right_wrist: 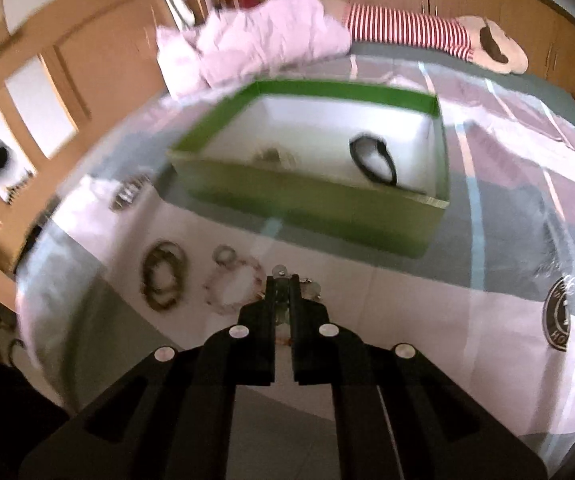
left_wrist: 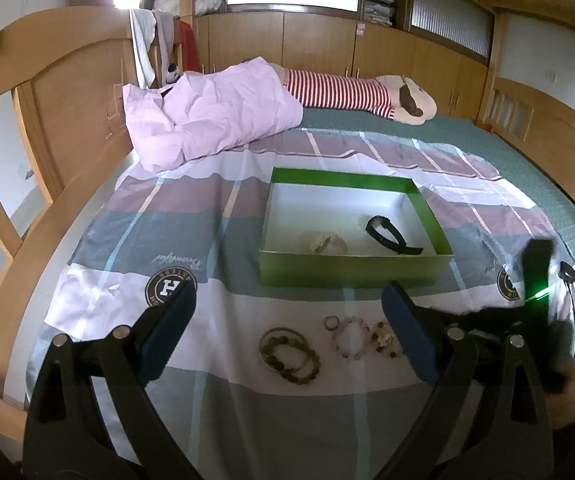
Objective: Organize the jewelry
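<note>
A green box (left_wrist: 351, 270) with a white inside stands on the bed. In it lie a black band (left_wrist: 389, 236) and a clear bracelet (left_wrist: 327, 243). In front of it lie a dark bead bracelet (left_wrist: 289, 354), a small ring (left_wrist: 331, 323), a pale bead bracelet (left_wrist: 349, 340) and an orange charm bracelet (left_wrist: 385, 338). My left gripper (left_wrist: 287, 320) is open above them. My right gripper (right_wrist: 283, 284) is shut on the charm bracelet (right_wrist: 313, 290), whose beads show between and beside the fingers. The box (right_wrist: 307, 204), the dark bracelet (right_wrist: 163, 276) and the pale bracelet (right_wrist: 231, 284) show blurred in the right wrist view.
A plaid sheet (left_wrist: 167, 220) covers the bed. A pink pillow (left_wrist: 211, 116) and a striped plush toy (left_wrist: 367, 94) lie at the far end. A wooden bed frame (left_wrist: 27, 184) runs along the left. The right gripper's body (left_wrist: 535, 272) shows at the right.
</note>
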Action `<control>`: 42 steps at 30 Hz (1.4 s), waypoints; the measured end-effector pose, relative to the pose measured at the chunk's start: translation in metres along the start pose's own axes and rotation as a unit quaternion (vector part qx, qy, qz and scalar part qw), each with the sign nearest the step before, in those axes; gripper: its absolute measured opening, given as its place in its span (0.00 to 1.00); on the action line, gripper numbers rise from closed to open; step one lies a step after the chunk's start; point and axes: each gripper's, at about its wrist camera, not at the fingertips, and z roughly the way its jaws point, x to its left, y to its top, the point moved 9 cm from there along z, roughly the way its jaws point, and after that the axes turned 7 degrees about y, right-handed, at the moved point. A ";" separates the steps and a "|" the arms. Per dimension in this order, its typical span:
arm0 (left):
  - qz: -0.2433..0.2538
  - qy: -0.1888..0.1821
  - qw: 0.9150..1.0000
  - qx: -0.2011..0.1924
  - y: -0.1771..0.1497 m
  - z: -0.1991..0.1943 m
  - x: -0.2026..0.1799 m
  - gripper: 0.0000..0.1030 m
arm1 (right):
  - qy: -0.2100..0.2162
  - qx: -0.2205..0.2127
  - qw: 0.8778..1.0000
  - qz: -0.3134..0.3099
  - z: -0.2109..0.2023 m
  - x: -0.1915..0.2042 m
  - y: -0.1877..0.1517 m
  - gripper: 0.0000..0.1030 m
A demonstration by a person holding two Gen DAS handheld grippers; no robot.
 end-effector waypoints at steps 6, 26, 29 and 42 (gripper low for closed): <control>0.019 -0.001 1.000 0.022 -0.011 0.011 -0.010 0.91 | 0.038 -0.056 0.998 -0.004 -0.057 0.011 0.023 0.06; 0.134 -0.031 0.981 0.138 -0.099 0.108 -0.140 0.64 | 0.050 -0.082 0.995 0.028 -0.092 -0.017 0.036 0.06; 0.139 -0.027 0.979 0.149 -0.105 0.120 -0.146 0.58 | 0.052 -0.079 0.995 0.029 -0.092 -0.019 0.035 0.06; 0.085 -0.035 0.983 0.160 -0.087 0.132 -0.135 0.13 | 0.051 -0.077 0.995 0.034 -0.095 -0.028 0.033 0.06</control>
